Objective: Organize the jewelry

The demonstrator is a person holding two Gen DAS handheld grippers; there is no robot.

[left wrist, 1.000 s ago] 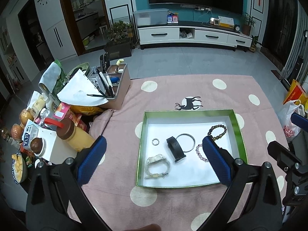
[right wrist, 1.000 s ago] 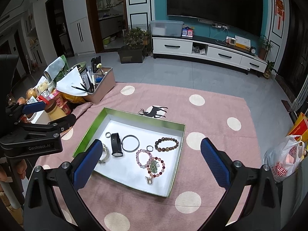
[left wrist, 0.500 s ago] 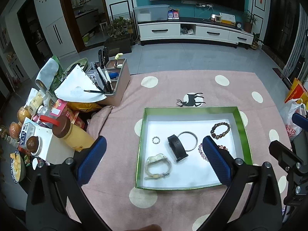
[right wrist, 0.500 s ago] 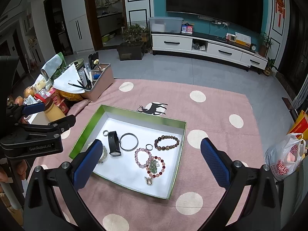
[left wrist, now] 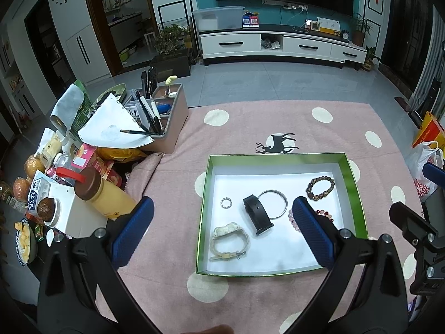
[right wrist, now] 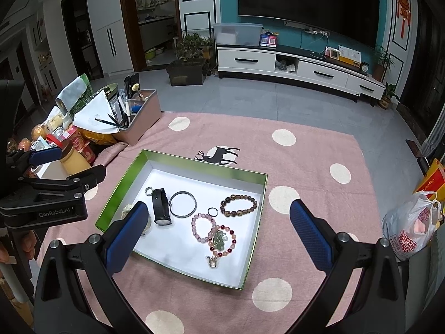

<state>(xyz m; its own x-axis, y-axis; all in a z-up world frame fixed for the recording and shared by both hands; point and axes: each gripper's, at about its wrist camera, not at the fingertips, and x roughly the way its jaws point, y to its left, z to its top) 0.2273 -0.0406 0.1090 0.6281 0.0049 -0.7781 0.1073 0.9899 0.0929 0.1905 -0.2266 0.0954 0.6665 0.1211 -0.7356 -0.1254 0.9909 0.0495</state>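
Observation:
A green-walled white tray (left wrist: pixel 358 192) (right wrist: pixel 119 183) lies on a pink dotted cloth. Inside it are a black band (left wrist: pixel 257 214) (right wrist: pixel 160 206), a metal bangle (left wrist: pixel 275 203) (right wrist: pixel 182 204), a cream watch (left wrist: pixel 229 239), a small ring (left wrist: pixel 226 202), a brown bead bracelet (left wrist: pixel 319 188) (right wrist: pixel 238 204), a pink bead bracelet (right wrist: pixel 201 228) and a red bead bracelet with a green charm (right wrist: pixel 221 240). My left gripper (left wrist: pixel 222 225) hovers open above the tray's near left part. Open too, my right gripper (right wrist: pixel 217 226) hangs over the bead bracelets. Neither holds anything.
Left of the tray stand a yellow jar (left wrist: pixel 104 193), snack packs, a white box (left wrist: pixel 69 211) and a pink organiser with pens (left wrist: pixel 164 117). A plastic bag (right wrist: pixel 408 228) sits at the right edge. Grey floor and a TV cabinet (left wrist: pixel 281 46) lie beyond the cloth.
Both views have pulled back slightly and the tray sits a little lower in frame. Both grippers stay open and the jewelry has not moved.

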